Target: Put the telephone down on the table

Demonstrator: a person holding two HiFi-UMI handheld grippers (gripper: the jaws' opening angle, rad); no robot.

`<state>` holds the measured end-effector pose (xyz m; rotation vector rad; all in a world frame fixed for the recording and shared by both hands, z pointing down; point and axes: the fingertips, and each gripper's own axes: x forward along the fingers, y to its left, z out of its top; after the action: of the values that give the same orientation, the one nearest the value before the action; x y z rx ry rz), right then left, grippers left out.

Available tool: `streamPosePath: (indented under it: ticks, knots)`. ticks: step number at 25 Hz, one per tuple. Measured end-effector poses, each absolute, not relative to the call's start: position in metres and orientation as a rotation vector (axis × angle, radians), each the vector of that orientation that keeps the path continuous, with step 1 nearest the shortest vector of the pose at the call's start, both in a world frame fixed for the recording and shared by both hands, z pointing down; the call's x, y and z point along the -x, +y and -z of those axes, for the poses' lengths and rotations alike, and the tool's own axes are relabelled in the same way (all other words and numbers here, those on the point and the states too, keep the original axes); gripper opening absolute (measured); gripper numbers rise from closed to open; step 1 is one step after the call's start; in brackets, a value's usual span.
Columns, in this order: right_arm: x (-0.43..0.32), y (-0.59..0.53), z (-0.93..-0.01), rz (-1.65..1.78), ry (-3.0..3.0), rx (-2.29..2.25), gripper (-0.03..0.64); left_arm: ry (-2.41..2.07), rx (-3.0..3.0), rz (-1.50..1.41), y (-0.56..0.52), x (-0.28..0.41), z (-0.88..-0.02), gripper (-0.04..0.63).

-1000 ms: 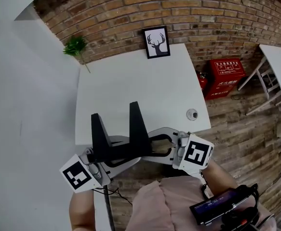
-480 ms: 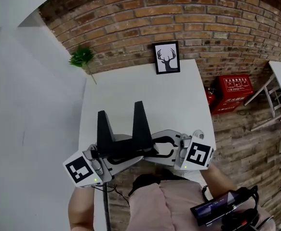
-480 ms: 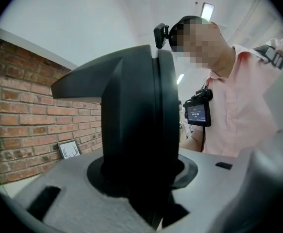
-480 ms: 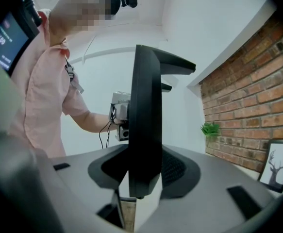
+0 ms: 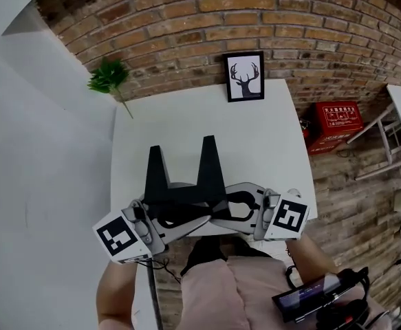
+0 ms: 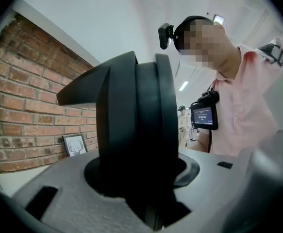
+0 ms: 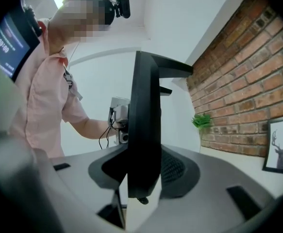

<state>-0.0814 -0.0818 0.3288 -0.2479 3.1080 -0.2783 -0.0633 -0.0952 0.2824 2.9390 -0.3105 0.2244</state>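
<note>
Left gripper point(image 5: 186, 220), jaws just widening, and right gripper point(image 5: 221, 208) level, both gripping telephone point(image 5: 210, 170).

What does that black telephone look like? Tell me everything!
The telephone is matte black, plastic by its look: a bar with two wedge-shaped ends pointing up. It is held over the near edge of the white table. The left gripper and the right gripper meet at it from opposite sides, jaws around it; the left jaws have just been opening, with the telephone between them.
</note>
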Motion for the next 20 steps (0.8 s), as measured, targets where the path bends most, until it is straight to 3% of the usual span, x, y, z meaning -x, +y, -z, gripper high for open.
streamPosePath:
  ticks: [6, 11, 20]
  knots:
    - [0.102, -0.120, -0.332, 0.299, 3.090, 0.317, 0.163, -0.263, -2.976, -0.086, -0.145, 0.095, -0.262, 0.262]
    - [0.113, -0.143, -0.337, 0.242, 3.070, 0.332, 0.161, -0.213, -2.931, -0.051, -0.172, 0.116, -0.250, 0.270]
    - [0.132, -0.172, -0.338, 0.294, 2.995, 0.420, 0.160, -0.231, -2.889, -0.242, -0.208, 0.133, -0.263, 0.268]
